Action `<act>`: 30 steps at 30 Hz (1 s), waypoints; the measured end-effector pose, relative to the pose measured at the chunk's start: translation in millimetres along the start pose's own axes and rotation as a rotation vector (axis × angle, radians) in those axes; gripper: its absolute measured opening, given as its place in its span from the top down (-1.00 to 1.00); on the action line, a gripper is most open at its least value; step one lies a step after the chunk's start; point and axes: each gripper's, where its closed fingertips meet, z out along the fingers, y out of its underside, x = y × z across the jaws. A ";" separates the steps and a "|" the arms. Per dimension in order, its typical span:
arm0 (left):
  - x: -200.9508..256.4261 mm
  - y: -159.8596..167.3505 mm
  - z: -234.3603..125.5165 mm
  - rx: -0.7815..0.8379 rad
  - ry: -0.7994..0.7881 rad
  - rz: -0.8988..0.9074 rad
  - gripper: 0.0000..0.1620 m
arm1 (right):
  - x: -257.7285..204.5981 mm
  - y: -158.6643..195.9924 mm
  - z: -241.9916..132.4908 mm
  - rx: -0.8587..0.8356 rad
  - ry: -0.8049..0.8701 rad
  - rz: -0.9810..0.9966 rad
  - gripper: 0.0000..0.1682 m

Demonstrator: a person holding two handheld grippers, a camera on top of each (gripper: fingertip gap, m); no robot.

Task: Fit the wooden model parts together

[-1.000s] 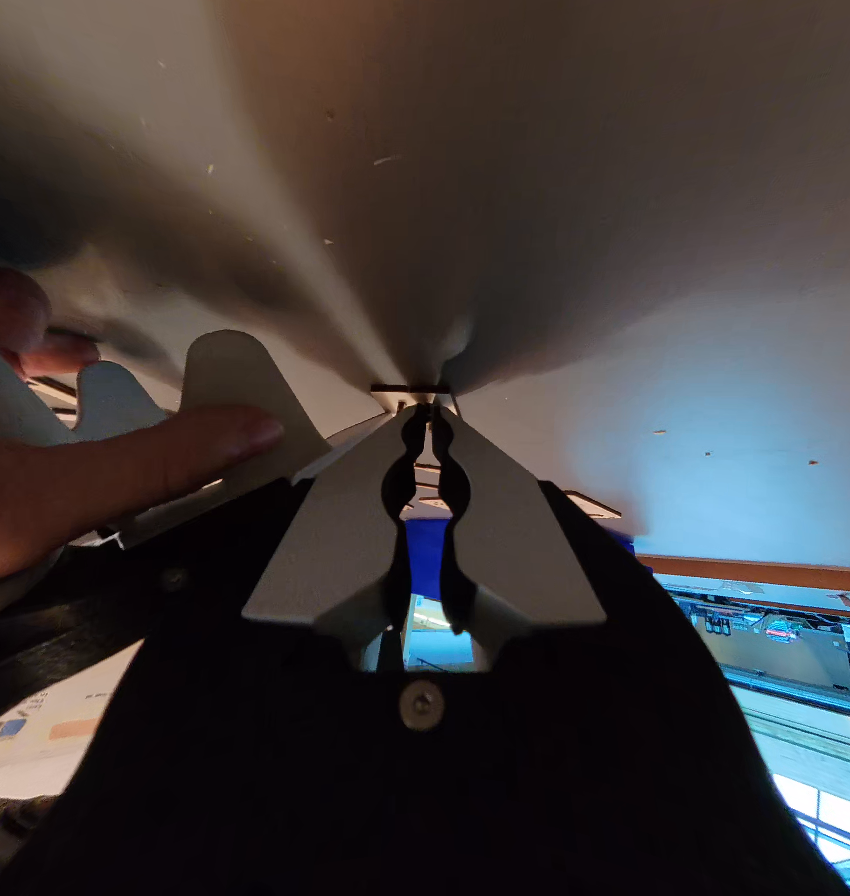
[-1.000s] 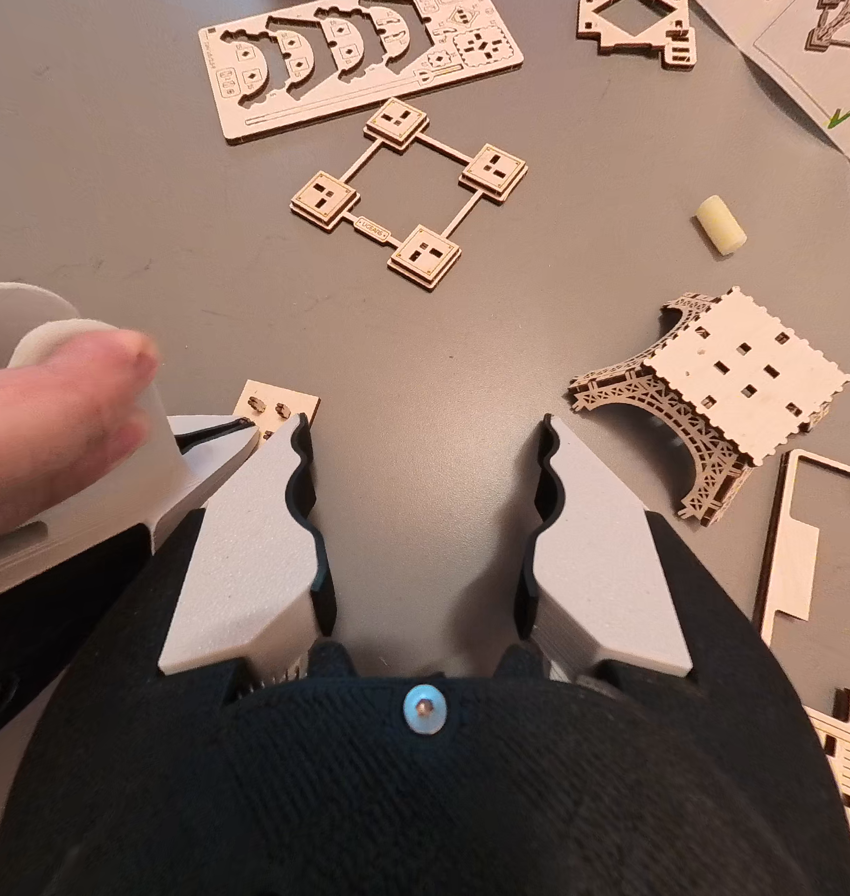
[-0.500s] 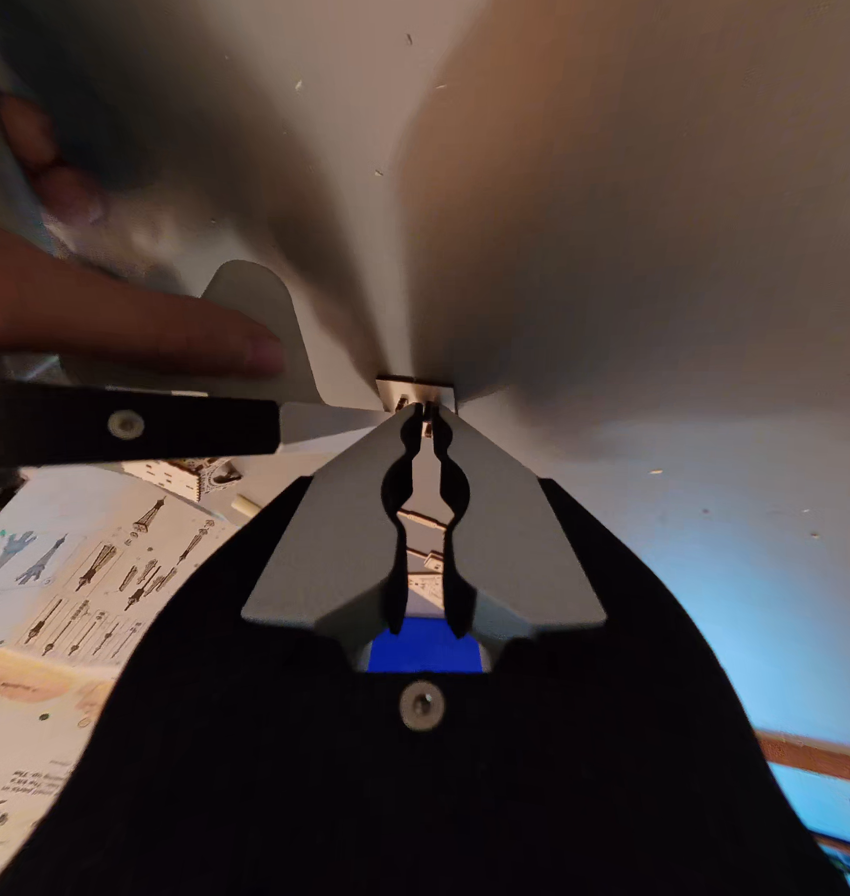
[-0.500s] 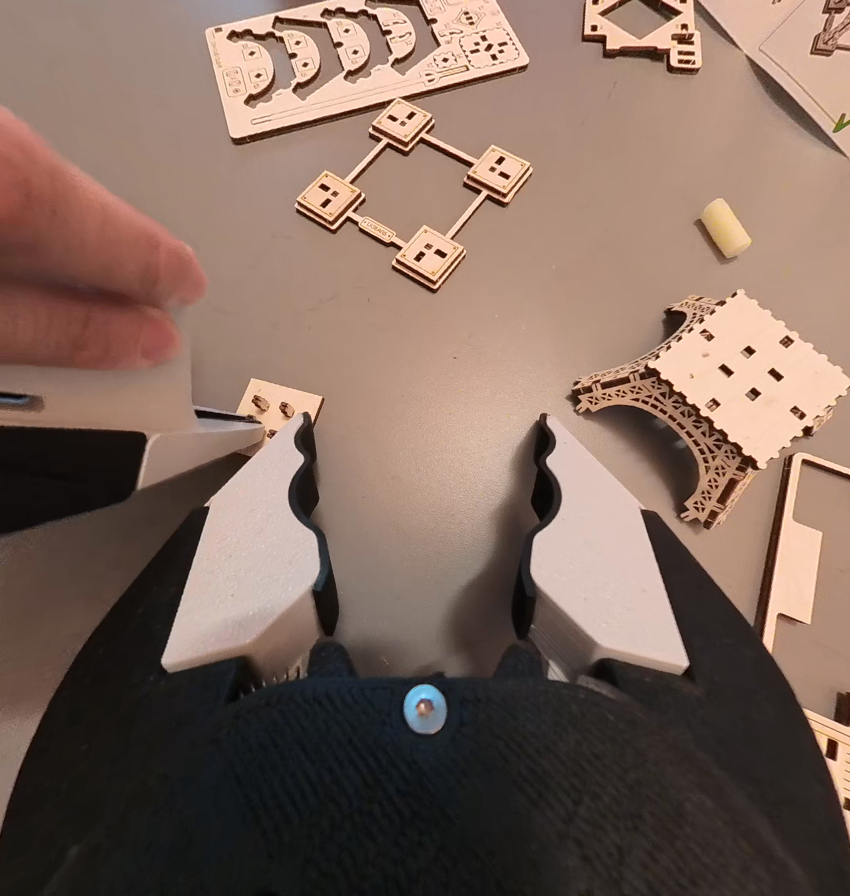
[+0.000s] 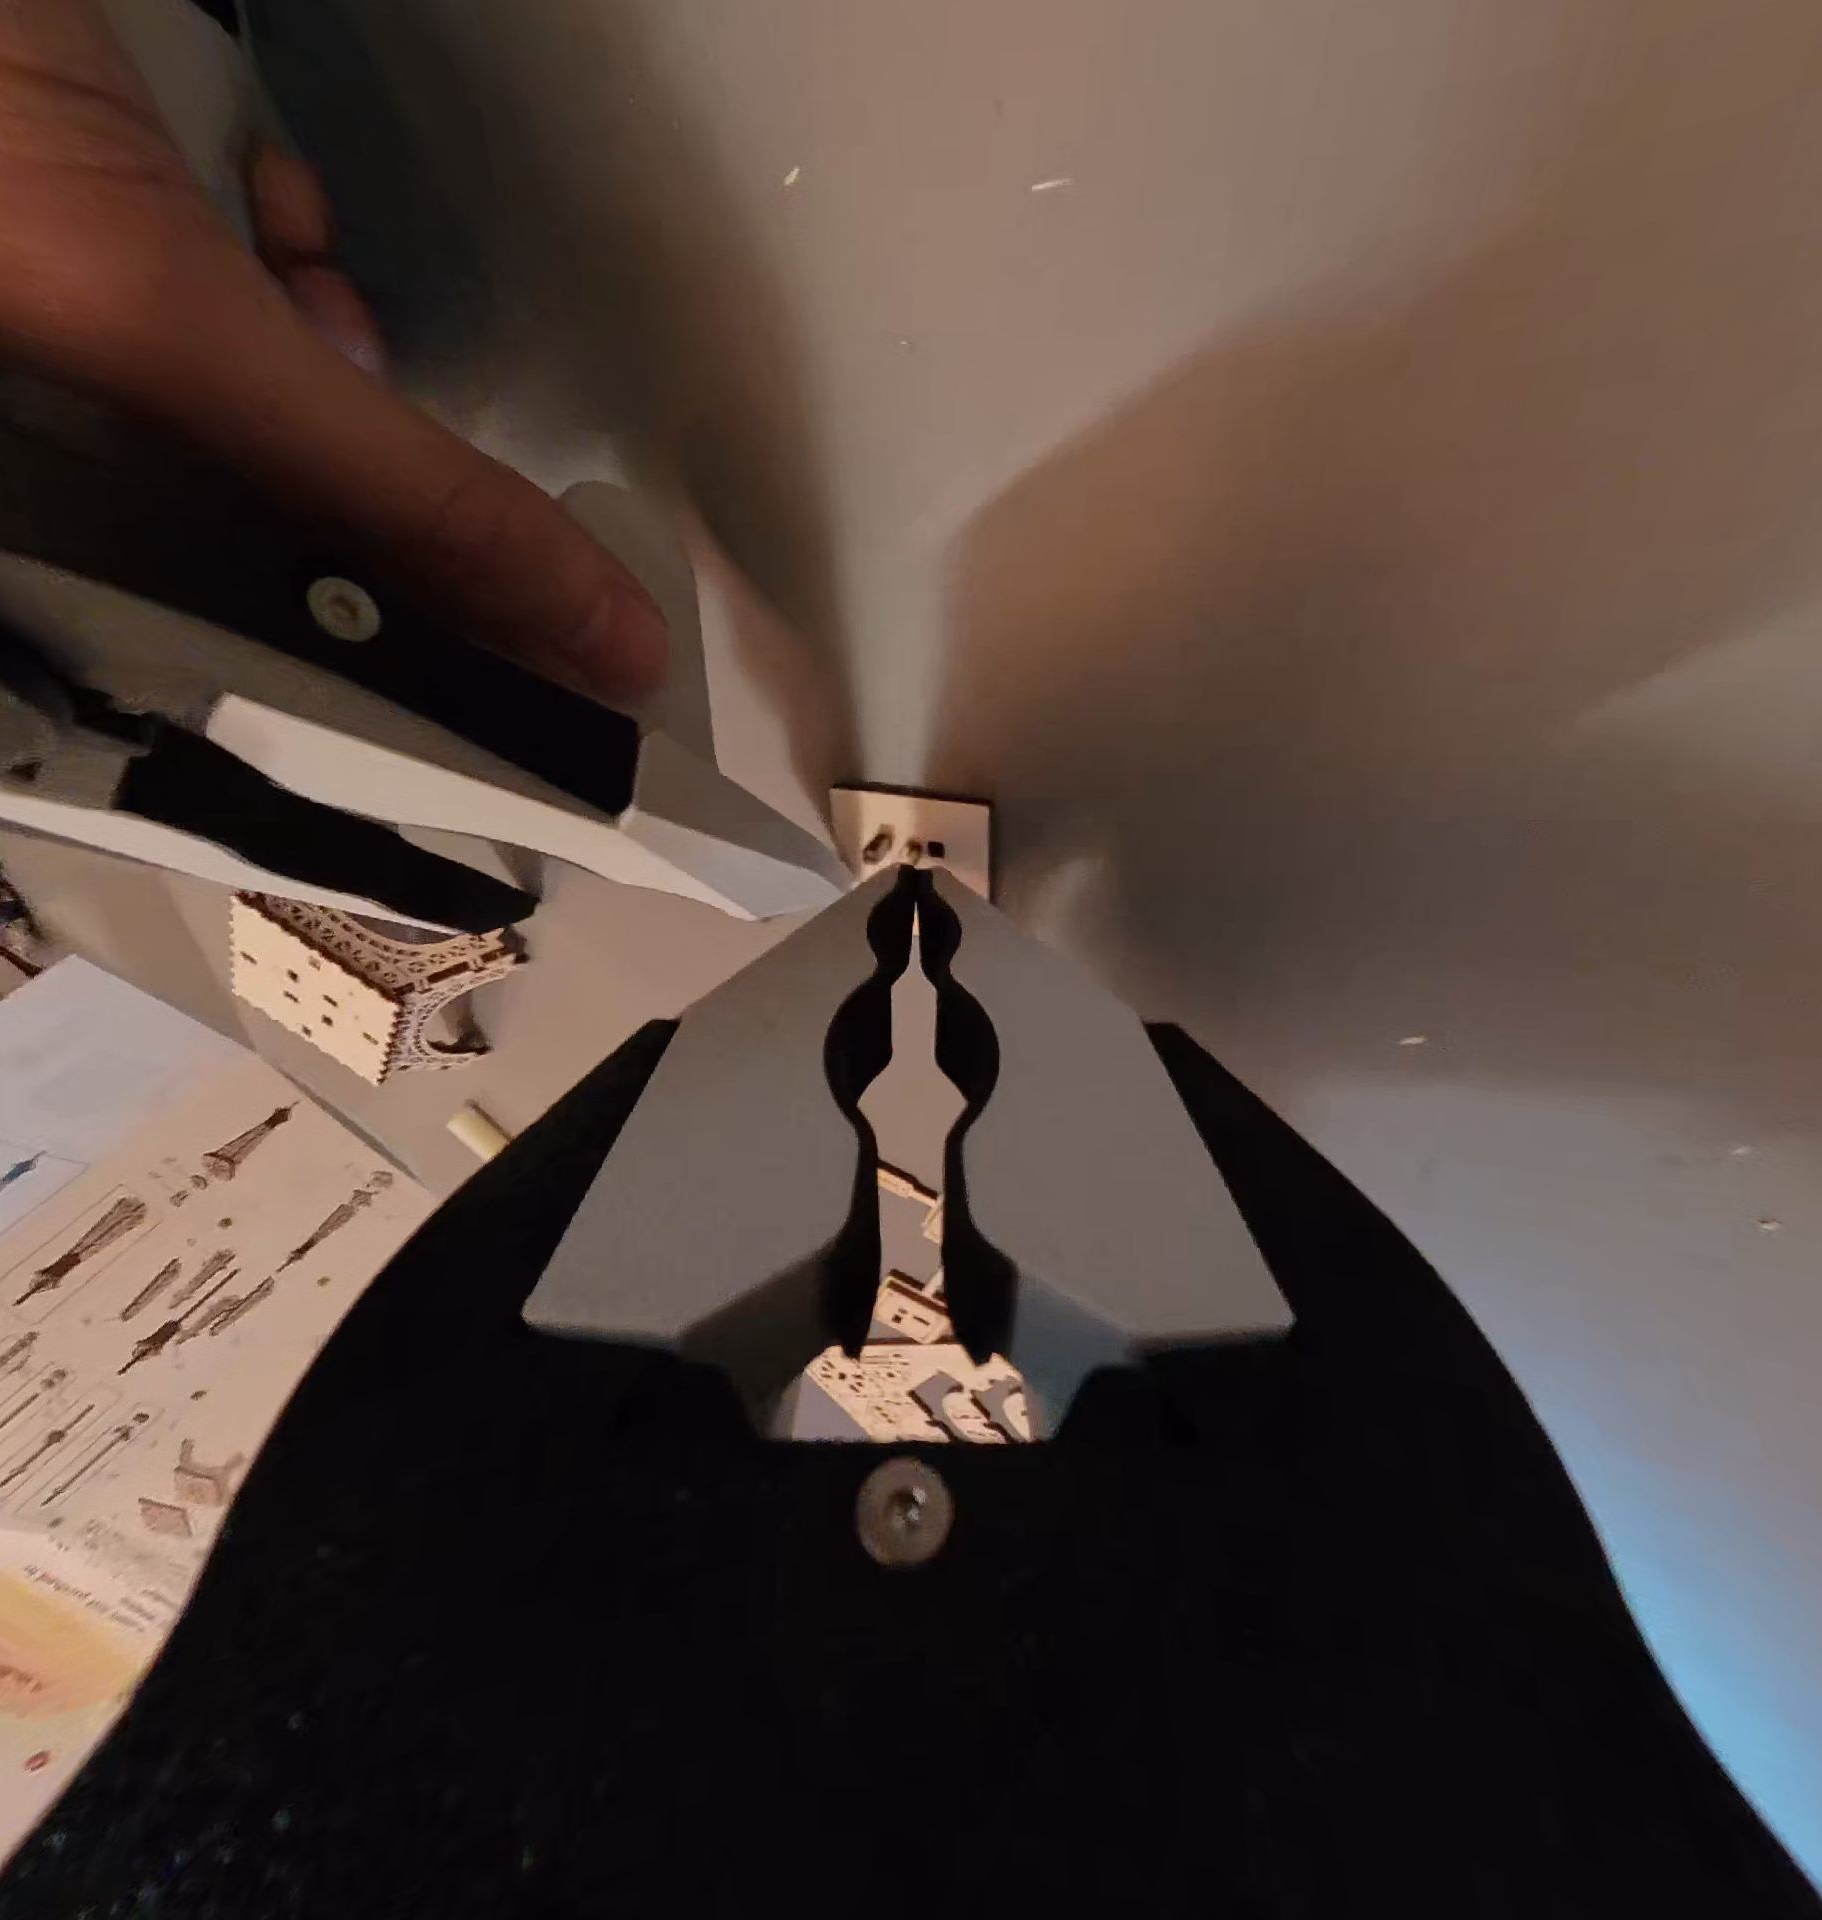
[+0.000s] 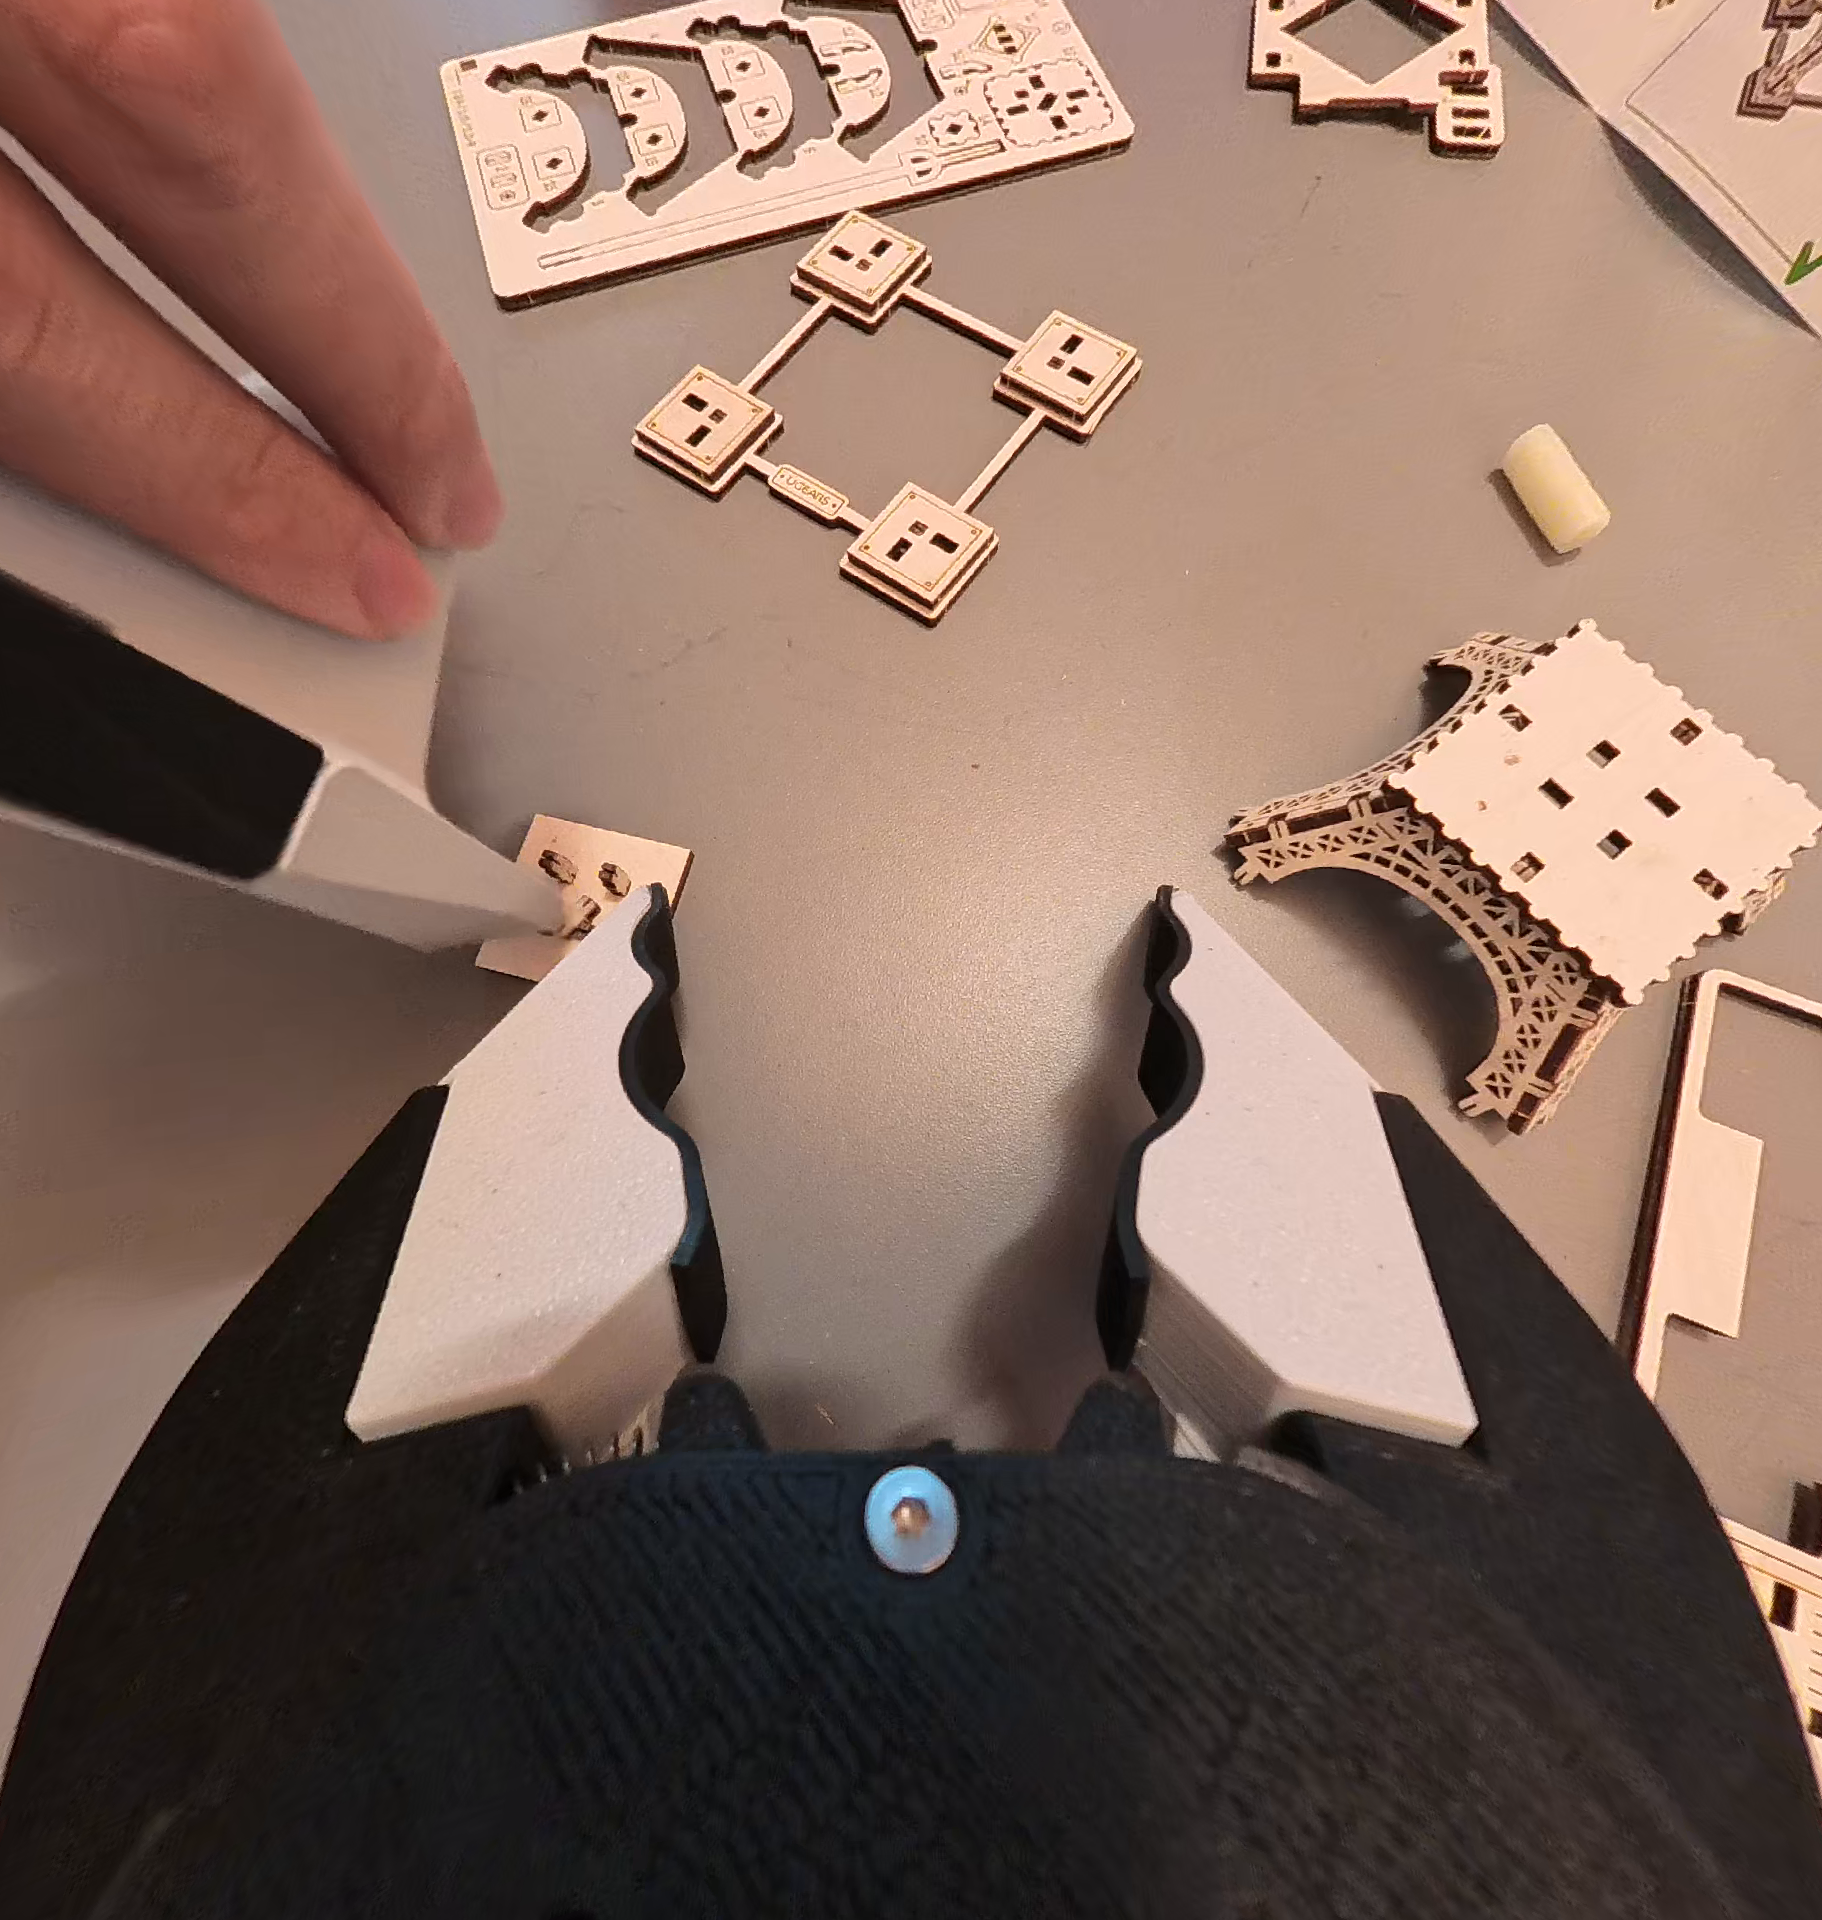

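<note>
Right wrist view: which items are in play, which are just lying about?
In play:
- small wooden square, pinched at its edge by the left gripper
- right gripper, open, empty

Lying about:
- tower base section
- four-pad square frame
- punched-out sheet
- pale cylinder
- instruction sheet

- The tabletop (image 6: 886, 748) is showing a plain matte grey.
- The right tongs (image 6: 912, 914) are wearing pale grey fingers (image 6: 1291, 1226) with black wavy inner pads, on a black textured body.
- The left tongs (image 5: 912, 873) are carrying the same grey and black.
- The small square piece (image 6: 616, 868) is showing light tan wood with dark-edged cutouts.
- The tower base (image 6: 1551, 831) is displaying pale wood with brown lattice tracery and small square holes.
- The four-pad frame (image 6: 886, 416) is showing pale wood, each pad pierced by dark slots.
- The peg (image 6: 1556, 502) is looking creamy yellow.
- The instruction sheet (image 5: 107, 1299) is showing white paper with brown drawings.
</note>
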 end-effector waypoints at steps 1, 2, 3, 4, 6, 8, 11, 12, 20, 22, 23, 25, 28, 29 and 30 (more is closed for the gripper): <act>1.0 1.6 -1.1 -0.001 0.008 -0.012 1.00 | 0.0 0.0 0.0 0.000 0.000 0.000 -0.06; 1.8 2.9 -2.7 0.003 0.016 -0.031 1.00 | 0.0 0.0 0.0 0.000 0.000 0.000 -0.06; 3.5 3.7 -4.3 0.012 0.034 -0.061 1.00 | 0.0 0.0 0.0 0.000 0.000 0.000 -0.06; 5.2 3.0 -5.8 0.030 0.050 -0.103 0.99 | 0.0 0.0 0.0 0.000 0.000 0.000 -0.06; 7.5 -0.7 -8.0 0.069 0.067 -0.205 0.95 | -0.1 0.1 0.0 0.000 0.000 -0.001 -0.06; 5.2 0.1 -9.0 0.078 0.033 -0.309 0.93 | 0.0 0.0 -0.1 0.000 0.001 -0.001 -0.06; -2.1 0.4 -12.0 0.141 -0.063 -0.572 0.94 | 0.0 0.0 -0.3 0.000 0.002 -0.002 -0.06; -2.5 -2.7 -13.3 0.193 -0.083 -0.703 0.94 | 0.0 0.1 -0.4 0.000 0.003 -0.003 -0.06; 4.1 -2.5 -2.7 0.338 -0.424 -1.290 0.98 | -0.1 0.2 -0.3 0.000 0.003 -0.003 -0.05; 6.3 -7.3 -0.9 0.342 -0.443 -1.336 1.00 | -0.1 0.2 -0.4 0.000 0.003 -0.003 -0.06; 7.3 -8.9 -1.2 0.345 -0.457 -1.350 0.99 | 0.1 0.3 -0.4 0.000 0.004 -0.004 -0.06; 6.1 -4.9 -4.9 0.317 -0.519 -1.345 0.98 | 0.2 0.3 -0.6 0.000 0.008 -0.004 -0.06; 2.3 -5.4 -8.2 0.338 -0.542 -1.381 0.97 | 0.3 0.2 -0.8 0.001 0.012 -0.007 -0.06; 0.7 -4.9 -9.4 0.343 -0.553 -1.389 0.97 | 0.2 0.2 -0.9 0.002 0.013 -0.007 -0.06; -0.8 -4.4 -10.5 0.346 -0.565 -1.390 0.98 | 0.3 0.3 -0.9 0.001 0.012 -0.006 -0.06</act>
